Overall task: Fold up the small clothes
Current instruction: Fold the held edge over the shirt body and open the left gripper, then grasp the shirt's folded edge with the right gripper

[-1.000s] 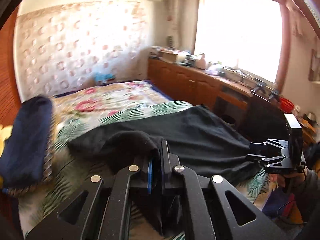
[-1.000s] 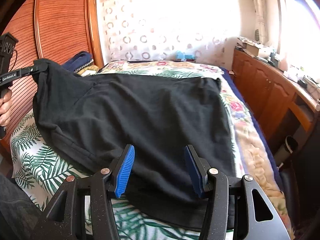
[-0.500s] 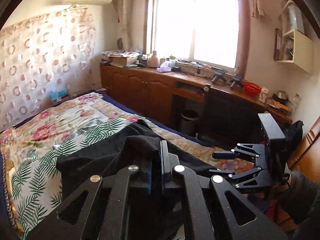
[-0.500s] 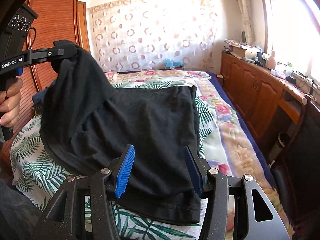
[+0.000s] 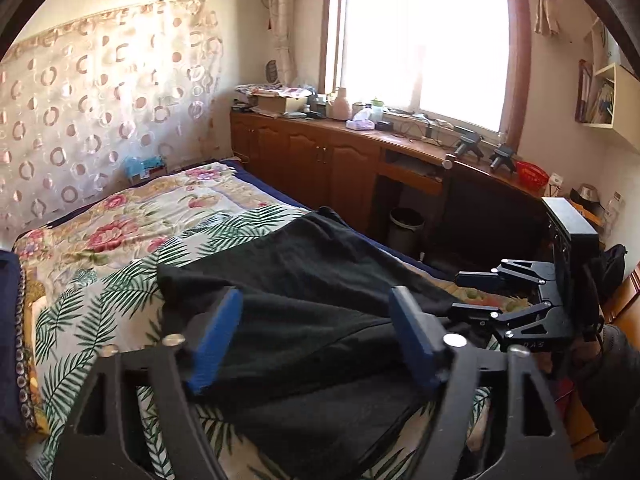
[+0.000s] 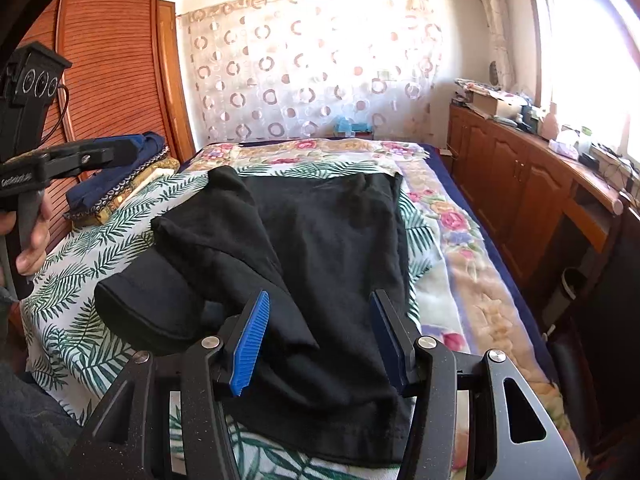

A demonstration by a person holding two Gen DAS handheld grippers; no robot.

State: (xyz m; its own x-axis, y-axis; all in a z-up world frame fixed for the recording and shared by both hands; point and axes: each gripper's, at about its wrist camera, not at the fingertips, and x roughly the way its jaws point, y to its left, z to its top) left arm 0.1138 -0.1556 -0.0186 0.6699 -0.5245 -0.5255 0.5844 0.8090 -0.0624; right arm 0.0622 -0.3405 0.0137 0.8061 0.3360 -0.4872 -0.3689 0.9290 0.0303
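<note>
Item: black garment (image 6: 328, 248), soft matte knit, lying on the bed (image 6: 460, 280) near its foot edge, one side flap folded over the middle, long axis running toward the headboard end. Your left gripper (image 5: 316, 332) has just been opening; its jaws stand wide, cloth below them, nothing pinched. Your right gripper (image 6: 320, 340) hovers half-open over the near hem, gripping nothing, and seems nearer the unfolded right side.

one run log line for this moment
left gripper: jaws just opened, empty | right gripper: open | black garment: side folded over, on bed
</note>
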